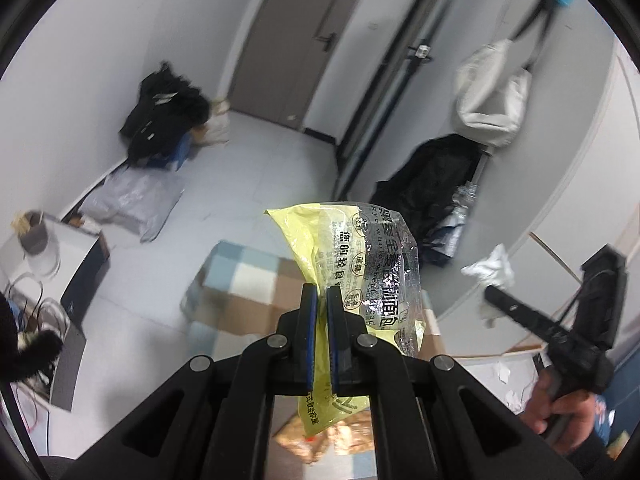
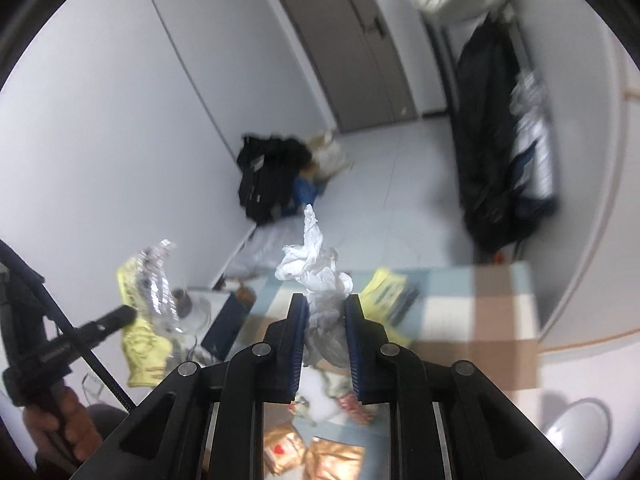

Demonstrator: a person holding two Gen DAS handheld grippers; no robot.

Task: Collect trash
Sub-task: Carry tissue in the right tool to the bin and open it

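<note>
Both grippers are carrying trash above the checked tablecloth (image 2: pixel 472 312): the left gripper (image 1: pixel 320 336) is clamping a yellow-and-clear crinkled plastic wrapper (image 1: pixel 360 264), and the right gripper (image 2: pixel 326 344) is pinching a crumpled white tissue (image 2: pixel 316 264). Because the thin wrapper is hanging from one pinched edge, it is risking a slip; the loose tissue could tear free.

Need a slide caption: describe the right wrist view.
Right gripper clamps crumpled white tissue above checkered table.
</note>
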